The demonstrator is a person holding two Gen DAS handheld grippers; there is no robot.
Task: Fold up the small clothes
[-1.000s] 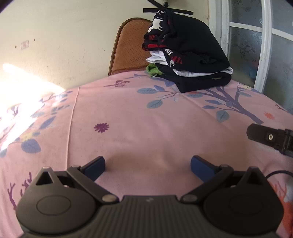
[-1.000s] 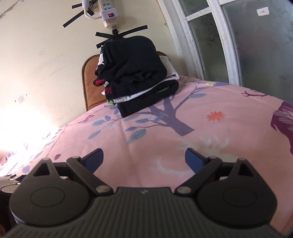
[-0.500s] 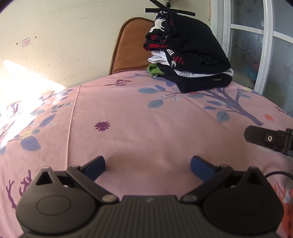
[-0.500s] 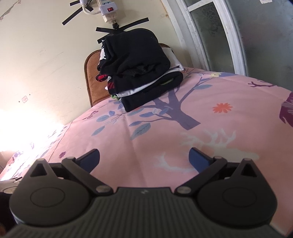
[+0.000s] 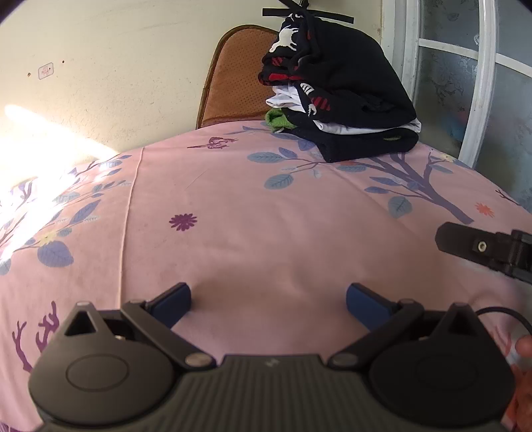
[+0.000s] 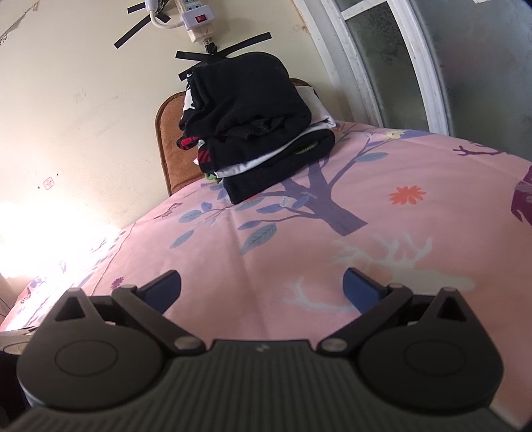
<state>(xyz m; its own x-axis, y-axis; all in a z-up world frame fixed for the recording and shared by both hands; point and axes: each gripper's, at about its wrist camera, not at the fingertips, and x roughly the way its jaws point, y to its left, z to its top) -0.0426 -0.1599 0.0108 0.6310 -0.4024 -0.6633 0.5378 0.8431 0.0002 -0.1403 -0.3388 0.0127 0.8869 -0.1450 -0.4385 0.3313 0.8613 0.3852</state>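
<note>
Pink sheet (image 5: 252,206) | clothes pile (image 5: 342,99) far | left hand-held gripper (image 5: 267,300) wide, empty | right hand-held gripper (image 6: 261,285) wide, empty | power strip (image 6: 196,20) right view only

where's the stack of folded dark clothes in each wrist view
Left wrist view: the stack of folded dark clothes sits upper right of centre, at the far edge of the pink printed sheet.
Right wrist view: the stack sits upper centre, leaning left of the middle.
Shared landmark: the brown perforated chair back just left of and behind the stack in both.
</note>
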